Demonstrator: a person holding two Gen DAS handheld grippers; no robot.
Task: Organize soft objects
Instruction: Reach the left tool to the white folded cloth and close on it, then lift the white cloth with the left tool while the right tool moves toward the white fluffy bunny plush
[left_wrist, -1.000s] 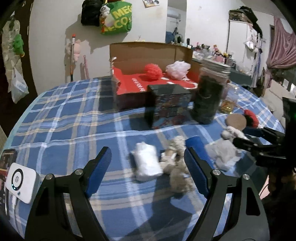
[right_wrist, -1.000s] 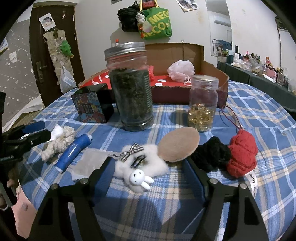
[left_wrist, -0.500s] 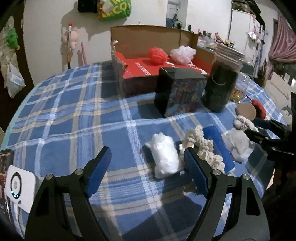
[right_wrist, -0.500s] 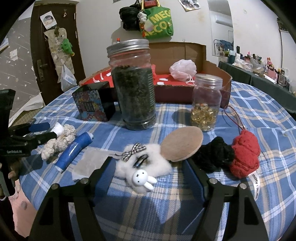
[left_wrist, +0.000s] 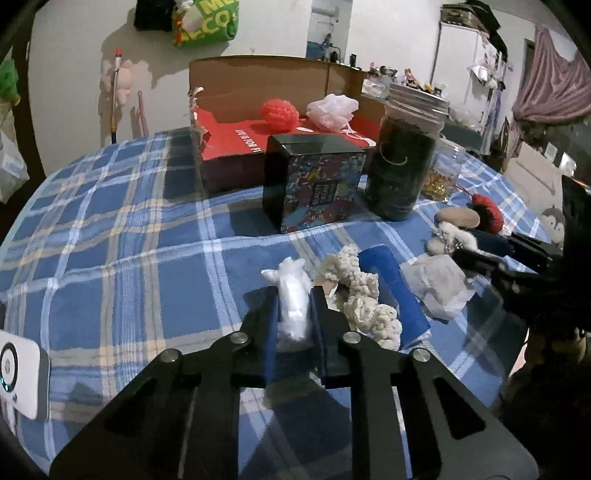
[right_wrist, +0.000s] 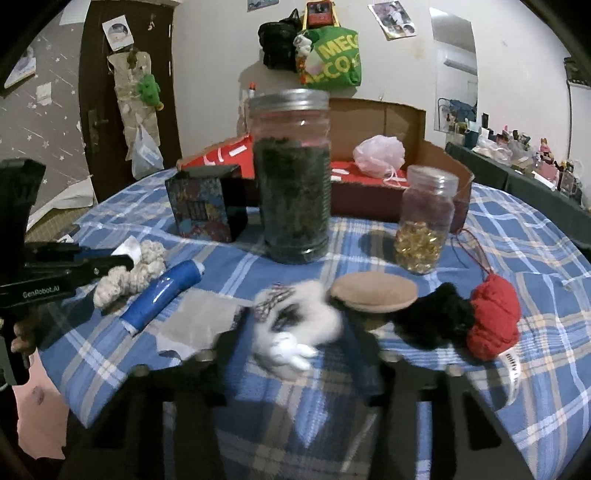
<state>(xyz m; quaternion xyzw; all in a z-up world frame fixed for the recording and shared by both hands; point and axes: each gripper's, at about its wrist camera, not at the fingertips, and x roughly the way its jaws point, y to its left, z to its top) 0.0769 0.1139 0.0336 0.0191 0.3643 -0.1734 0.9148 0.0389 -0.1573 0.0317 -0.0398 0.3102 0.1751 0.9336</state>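
Blue plaid cloth (left_wrist: 122, 236) covers the counter; white walls behind, a green tote (right_wrist: 334, 61) hanging on the far wall, a dark door at left in the right wrist view.

Hidden or unclear: right claw (right_wrist: 299, 343) is motion-blurred, its fingers dark smears. Its jaws are closing around the fluffy white plush (right_wrist: 295, 321) with a small rabbit figure; pad contact cannot be made out. The plush's striped bow is also smeared. Right edge of the left wrist view is dark, with a sleeve and hand only partly seen. A white device (left_wrist: 18, 373) is cut off at the left border.

Left claw (left_wrist: 294, 321) is clamped on a white crinkly soft bundle (left_wrist: 293, 295), both blue pads pressing its sides, near centre of the counter. Touching it on the right: a knobbly cream knitted piece (left_wrist: 360, 295), then a blue cylinder (left_wrist: 391, 288), then a flat pale gauzy sachet (left_wrist: 436, 284).

Far side: open cardboard box (left_wrist: 258, 81) with red lining, holding a red mesh pouf (left_wrist: 279, 114) and a pale pink mesh pouf (left_wrist: 332, 110). Nearer, a black patterned cube tin (left_wrist: 314, 184), a tall glass jar (right_wrist: 291, 177) of dark leaves with metal lid, a small jar (right_wrist: 424, 218) of amber beads.

Right of the plush: tan oval pad (right_wrist: 373, 291), black fuzzy piece (right_wrist: 436, 314), red knitted ball (right_wrist: 495, 317) with a label.
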